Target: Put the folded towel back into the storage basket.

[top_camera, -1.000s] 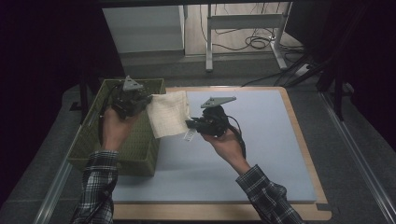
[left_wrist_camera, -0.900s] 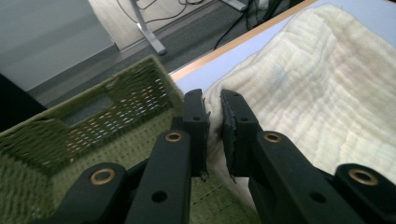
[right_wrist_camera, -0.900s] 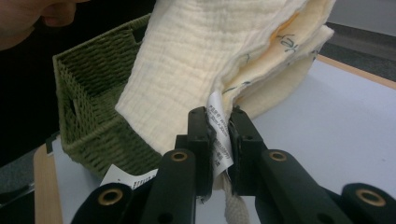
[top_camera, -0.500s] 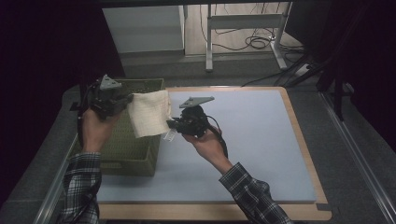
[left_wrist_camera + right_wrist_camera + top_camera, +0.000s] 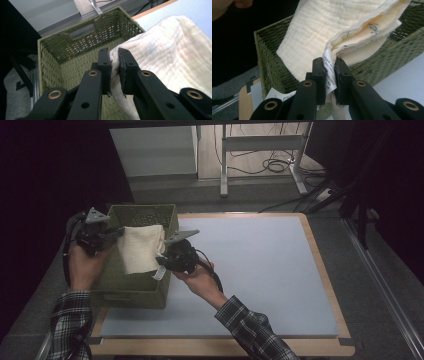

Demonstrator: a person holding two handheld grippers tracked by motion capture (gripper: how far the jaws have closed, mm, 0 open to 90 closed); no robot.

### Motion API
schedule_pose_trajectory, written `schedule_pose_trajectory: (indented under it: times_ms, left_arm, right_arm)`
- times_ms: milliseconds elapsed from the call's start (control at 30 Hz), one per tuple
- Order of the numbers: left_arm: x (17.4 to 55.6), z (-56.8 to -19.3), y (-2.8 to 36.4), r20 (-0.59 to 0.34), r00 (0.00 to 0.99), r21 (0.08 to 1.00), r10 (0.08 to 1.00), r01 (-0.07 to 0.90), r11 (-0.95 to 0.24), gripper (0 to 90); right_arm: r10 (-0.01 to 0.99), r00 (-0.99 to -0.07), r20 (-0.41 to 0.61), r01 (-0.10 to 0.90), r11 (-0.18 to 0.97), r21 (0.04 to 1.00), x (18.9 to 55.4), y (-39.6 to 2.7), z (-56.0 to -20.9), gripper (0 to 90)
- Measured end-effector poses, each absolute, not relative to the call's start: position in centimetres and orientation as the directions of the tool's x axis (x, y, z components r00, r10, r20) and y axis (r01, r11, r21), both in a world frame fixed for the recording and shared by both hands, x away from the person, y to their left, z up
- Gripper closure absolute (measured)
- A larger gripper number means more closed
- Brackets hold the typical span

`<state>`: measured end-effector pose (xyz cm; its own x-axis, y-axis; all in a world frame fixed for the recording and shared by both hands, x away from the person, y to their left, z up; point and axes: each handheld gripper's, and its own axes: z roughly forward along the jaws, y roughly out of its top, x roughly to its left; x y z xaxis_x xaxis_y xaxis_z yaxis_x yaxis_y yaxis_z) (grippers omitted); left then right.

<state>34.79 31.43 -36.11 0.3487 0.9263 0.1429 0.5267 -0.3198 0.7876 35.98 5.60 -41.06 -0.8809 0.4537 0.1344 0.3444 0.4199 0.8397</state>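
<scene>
A folded cream cloth hangs stretched between my two grippers, above the green woven basket at the table's left. My left gripper is shut on the cloth's left edge; its jaws pinch the cloth over the basket's open mouth. My right gripper is shut on the cloth's right corner, where a white label sits between the jaws. In the right gripper view the cloth droops into the basket.
The basket stands on the left end of a pale blue mat on a wood-edged table. Metal desk legs and cables lie on the floor beyond the table. Dark space borders the left side.
Both grippers have carried the cloth leftward, from the basket's right edge and the mat to above the basket. Both stay shut on it.
</scene>
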Motion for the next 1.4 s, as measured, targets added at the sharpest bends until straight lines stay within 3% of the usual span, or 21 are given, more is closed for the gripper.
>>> schedule_pose_trajectory:
  times_ms: [700,1200,1333,1400]
  left_arm:
    - [33.6,-40.6,35.3,0.088,0.33,0.748,0.94,0.601,-0.281,80.3]
    - [34.6,-43.4,33.6,0.075,0.38,0.704,0.922,0.635,-0.319,79.4]
    - [34.8,-43.7,33.3,0.077,0.381,0.694,0.921,0.643,-0.324,77.5]
    - [35.0,-43.7,33.2,0.093,0.377,0.691,0.921,0.642,-0.332,71.9]
  right_arm:
    - [0.444,-0.881,0.163,0.393,0.499,0.772,34.0,11.7,-44.8,80.5]
    - [0.477,-0.859,0.186,0.444,0.514,0.734,33.4,10.9,-45.3,79.1]
    - [0.469,-0.866,0.175,0.435,0.532,0.726,33.1,11.1,-45.2,72.2]
    - [0.458,-0.872,0.173,0.427,0.536,0.728,33.1,11.2,-45.2,63.4]
